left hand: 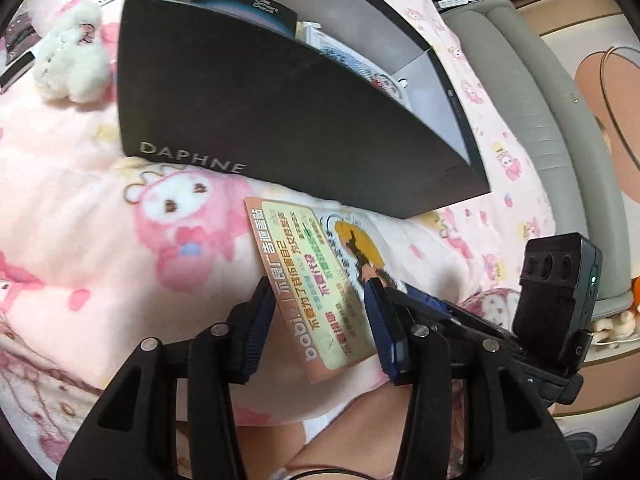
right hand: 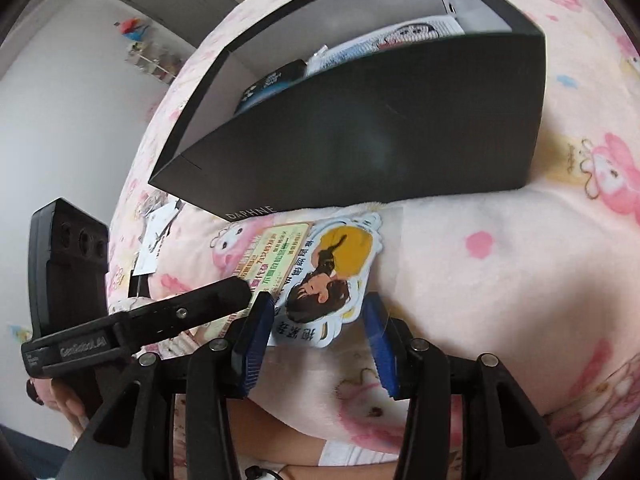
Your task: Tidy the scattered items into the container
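Observation:
A black shoebox (left hand: 260, 112) marked DAPHNE stands open on the pink cartoon blanket (left hand: 80, 240), with a dark packet (left hand: 248, 4) and printed papers inside. In front of it lie an orange and green printed card (left hand: 320, 280) and a die-cut sticker (left hand: 356, 240) of a dark-haired figure on a yellow disc. My left gripper (left hand: 318, 285) has its blue pads against the card's two long edges. The sticker (right hand: 332, 272) lies between the jaws of my right gripper (right hand: 316, 300), which stands open; the right-hand pad is apart from it. The box (right hand: 380, 140) rises just beyond.
A white plush toy (left hand: 70, 60) sits left of the box. A grey padded bed edge (left hand: 552, 120) runs down the right side, with the floor beyond. Loose white paper tags (right hand: 156, 240) lie on the blanket's left. A person's leg (left hand: 340, 432) is below the grippers.

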`<move>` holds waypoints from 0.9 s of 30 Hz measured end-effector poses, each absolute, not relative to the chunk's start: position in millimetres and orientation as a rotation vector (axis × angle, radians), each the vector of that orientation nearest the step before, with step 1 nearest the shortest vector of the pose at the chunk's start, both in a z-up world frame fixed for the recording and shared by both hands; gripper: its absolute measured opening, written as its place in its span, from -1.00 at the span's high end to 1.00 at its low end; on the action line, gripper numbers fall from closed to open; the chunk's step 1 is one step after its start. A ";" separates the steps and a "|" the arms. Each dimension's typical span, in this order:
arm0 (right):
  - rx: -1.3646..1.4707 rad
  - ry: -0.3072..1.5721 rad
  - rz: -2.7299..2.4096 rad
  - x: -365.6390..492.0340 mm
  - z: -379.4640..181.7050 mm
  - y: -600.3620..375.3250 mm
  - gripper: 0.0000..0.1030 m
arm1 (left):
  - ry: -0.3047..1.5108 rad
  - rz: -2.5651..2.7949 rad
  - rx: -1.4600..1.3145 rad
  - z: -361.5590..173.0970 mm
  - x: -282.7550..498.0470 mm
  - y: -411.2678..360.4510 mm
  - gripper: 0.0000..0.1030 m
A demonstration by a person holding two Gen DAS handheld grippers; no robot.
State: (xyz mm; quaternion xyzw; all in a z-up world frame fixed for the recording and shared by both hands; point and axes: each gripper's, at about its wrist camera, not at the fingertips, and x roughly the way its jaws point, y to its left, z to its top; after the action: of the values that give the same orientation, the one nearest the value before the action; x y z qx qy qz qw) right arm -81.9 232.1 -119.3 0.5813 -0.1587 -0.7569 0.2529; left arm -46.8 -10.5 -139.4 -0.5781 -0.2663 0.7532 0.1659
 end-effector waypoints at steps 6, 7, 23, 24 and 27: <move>1.590 -0.350 -2.113 -80.3 -118.8 230.1 0.17 | -0.743 2.161 -1.753 -170.3 -57.1 4.0 0.08; 1.585 -0.337 -2.112 -79.6 -118.5 229.1 0.18 | -0.722 2.166 -1.747 -169.6 -57.1 7.7 0.03; 1.321 -0.365 -2.134 -73.1 -51.0 219.7 0.33 | -0.761 2.197 -1.495 -80.6 -50.9 -5.7 0.22; 1.298 -0.352 -2.147 -74.2 -44.7 218.0 0.33 | -0.742 2.214 -1.481 -73.9 -52.1 -5.9 0.22; 1.276 -0.365 -2.145 -79.5 -39.3 214.4 0.33 | -0.705 2.244 -1.459 -62.0 -55.5 -3.2 0.23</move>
State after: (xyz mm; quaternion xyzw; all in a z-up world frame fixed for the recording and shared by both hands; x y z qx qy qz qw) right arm -79.5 214.4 -39.3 0.4819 -0.1377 -0.8100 0.3044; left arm -55.5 -3.2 -62.0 -0.5180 -0.2502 0.7966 0.1856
